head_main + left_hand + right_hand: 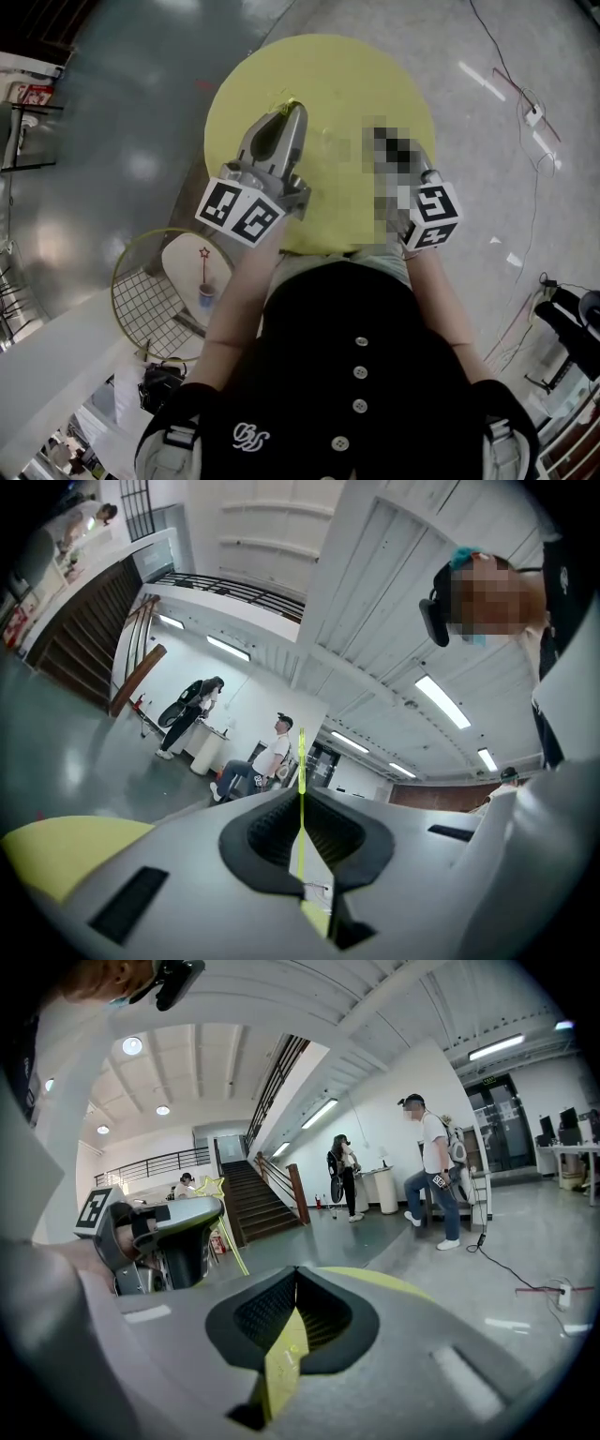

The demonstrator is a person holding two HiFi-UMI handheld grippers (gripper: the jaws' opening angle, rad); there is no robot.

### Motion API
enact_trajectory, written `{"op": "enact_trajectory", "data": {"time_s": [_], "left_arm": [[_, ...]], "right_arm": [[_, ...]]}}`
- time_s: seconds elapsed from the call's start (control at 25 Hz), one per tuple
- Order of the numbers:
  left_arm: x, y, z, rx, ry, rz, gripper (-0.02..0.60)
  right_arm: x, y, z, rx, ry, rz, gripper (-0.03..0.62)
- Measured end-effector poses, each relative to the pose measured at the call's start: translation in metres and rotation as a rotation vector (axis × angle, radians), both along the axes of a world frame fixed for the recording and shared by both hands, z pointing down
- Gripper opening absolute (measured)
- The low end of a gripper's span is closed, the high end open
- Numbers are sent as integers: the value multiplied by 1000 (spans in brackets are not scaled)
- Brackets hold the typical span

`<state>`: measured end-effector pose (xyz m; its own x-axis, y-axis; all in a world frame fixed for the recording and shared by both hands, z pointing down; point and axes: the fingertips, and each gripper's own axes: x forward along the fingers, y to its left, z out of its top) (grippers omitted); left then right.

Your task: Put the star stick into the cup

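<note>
A mosaic patch covers the tips of your right claw [386, 142]; your torso hides the near edge of the counter [328, 75].

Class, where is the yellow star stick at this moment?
The yellow star stick is pinched in the shut left tongs, over the left side of the yellow table in the head view; the cup stands lower left.

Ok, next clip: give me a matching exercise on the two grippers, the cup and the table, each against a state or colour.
Things:
1. left gripper
2. right gripper
3. cup
4. table

States:
a. yellow and round
b. shut, nothing between its jaws
c. holds a red-star stick
d. shut on the yellow star stick

Pairs: 1-d, 2-b, 3-c, 4-a
</note>
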<state>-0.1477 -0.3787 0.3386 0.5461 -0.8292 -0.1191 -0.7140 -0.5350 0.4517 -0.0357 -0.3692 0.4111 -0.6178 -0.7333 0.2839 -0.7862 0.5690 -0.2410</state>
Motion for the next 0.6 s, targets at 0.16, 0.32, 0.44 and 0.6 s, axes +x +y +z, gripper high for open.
{"op": "enact_trajectory", "data": {"time_s": [0.16,0.32,0.44,0.6], "left_arm": [[11,-1,21,-46,-37,46,18],[11,-2,36,-72,-58,35,18],[18,-2,43,-65,-89,48,18],[29,-2,51,-31,-95,98,18]], "right_arm": [[-1,-2,6,-10,-4,4,3],[-3,-4,12,-29,-14,8,3],[-2,-5,16,-39,-15,9,3],[-3,-7,21,-47,-14,3,3]]}}
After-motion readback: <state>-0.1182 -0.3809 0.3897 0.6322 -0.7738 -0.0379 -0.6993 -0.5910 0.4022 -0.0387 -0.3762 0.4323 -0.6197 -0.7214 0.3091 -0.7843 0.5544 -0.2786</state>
